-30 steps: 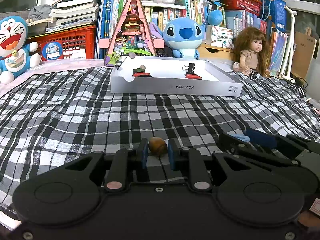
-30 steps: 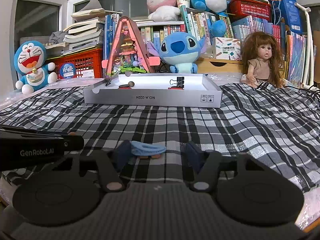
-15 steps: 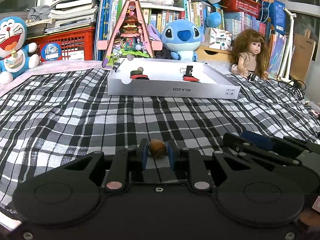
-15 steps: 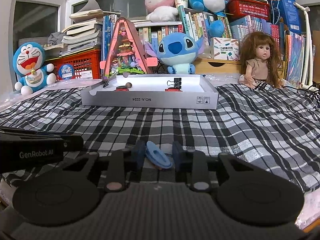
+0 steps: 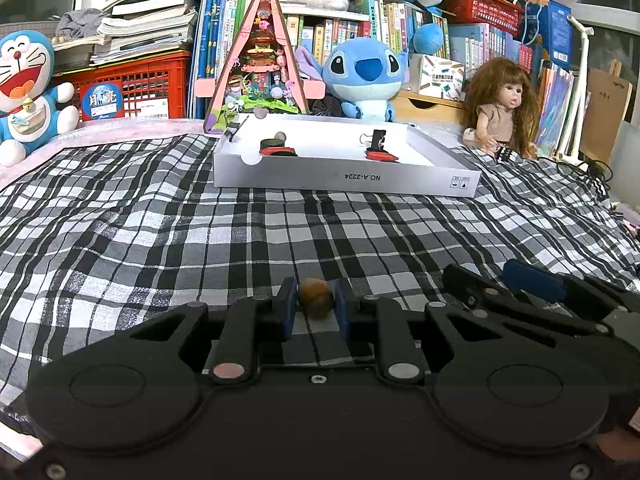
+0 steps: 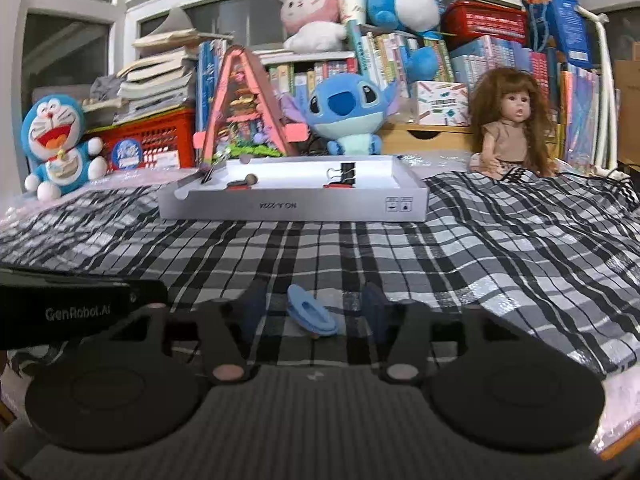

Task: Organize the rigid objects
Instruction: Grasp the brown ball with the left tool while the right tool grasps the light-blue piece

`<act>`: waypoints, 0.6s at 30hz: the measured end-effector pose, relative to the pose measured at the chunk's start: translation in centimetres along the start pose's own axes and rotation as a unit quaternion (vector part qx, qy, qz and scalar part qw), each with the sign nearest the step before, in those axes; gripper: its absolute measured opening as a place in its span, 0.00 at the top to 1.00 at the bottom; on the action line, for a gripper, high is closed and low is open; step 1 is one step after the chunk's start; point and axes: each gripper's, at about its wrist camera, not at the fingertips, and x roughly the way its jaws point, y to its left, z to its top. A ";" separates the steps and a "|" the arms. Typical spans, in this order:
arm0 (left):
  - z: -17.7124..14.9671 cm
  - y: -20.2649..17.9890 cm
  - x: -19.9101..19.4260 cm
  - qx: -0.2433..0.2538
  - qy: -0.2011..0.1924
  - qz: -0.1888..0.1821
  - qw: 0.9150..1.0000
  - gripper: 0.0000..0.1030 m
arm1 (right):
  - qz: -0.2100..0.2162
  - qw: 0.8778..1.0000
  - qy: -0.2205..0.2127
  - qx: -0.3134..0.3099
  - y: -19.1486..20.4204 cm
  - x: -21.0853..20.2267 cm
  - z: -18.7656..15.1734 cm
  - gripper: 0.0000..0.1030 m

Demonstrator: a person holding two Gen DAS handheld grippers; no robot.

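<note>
Left claw [image 5: 314, 307]: closed on a small brown nut-like ball [image 5: 315, 301], pinched between both blue pads just above the checked cloth.
Right claw [image 6: 313, 310]: fingers spread apart, gripping nothing; seen also at the right edge of the left wrist view.
Blue clip [image 6: 311, 314]: between the right claw's fingers, tilted on the cloth, touching neither pad.
Checked cloth [image 5: 168, 232]: black-and-white plaid, covers the surface from the claws back to the tray.
White tray [image 5: 344, 178]: shallow box well beyond both claws, label "NO.A-2224" upside down on its front wall.
Tray contents: a black binder clip [image 5: 377, 141] standing at the right, a red flat piece just in front of it; dark and red pieces with a small round ball at the left.
Backdrop: Doraemon plush [image 6: 56, 146] far left, Stitch plush [image 5: 362, 76] behind the tray, long-haired doll [image 5: 502, 110] at right, bookshelves behind.
</note>
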 end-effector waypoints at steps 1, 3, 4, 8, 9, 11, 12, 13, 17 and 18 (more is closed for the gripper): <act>0.0 -0.1 0.0 -0.001 0.000 0.001 1.000 0.81 | -0.001 1.000 -0.001 0.000 0.0 -0.1 -0.1 0.33; 0.0 0.0 0.0 -0.001 0.001 0.001 1.000 0.81 | -0.002 1.000 0.000 -0.008 -0.1 -0.4 -0.2 0.32; 0.0 0.0 -0.1 -0.001 0.000 0.001 1.000 0.81 | -0.001 1.000 0.003 -0.014 -0.2 -0.6 -0.4 0.32; 0.0 0.1 0.0 -0.003 0.000 0.002 1.000 0.81 | -0.010 0.999 0.011 -0.049 -0.9 -1.1 -0.9 0.31; -0.1 0.2 0.0 -0.004 0.000 0.002 1.000 0.81 | -0.014 0.998 0.011 -0.054 -1.2 -1.3 -1.0 0.30; -0.1 0.2 0.0 -0.006 0.000 0.003 1.000 0.81 | -0.023 0.998 0.012 -0.056 -2.0 -1.5 -0.9 0.29; -0.1 0.3 0.0 -0.006 0.000 0.003 1.000 0.81 | -0.028 0.998 0.013 -0.053 -2.4 -1.5 -0.8 0.29; 0.0 0.2 0.1 -0.005 0.000 0.002 1.000 0.81 | -0.033 0.998 0.014 -0.051 -2.8 -1.6 -0.7 0.29; 0.0 0.2 0.0 -0.005 0.000 0.002 1.000 0.81 | -0.038 0.999 0.015 -0.035 -3.6 -1.6 -0.5 0.29; 0.0 0.2 0.0 -0.006 0.000 0.001 1.000 0.81 | -0.031 0.999 0.014 -0.033 -3.6 -1.7 -0.5 0.29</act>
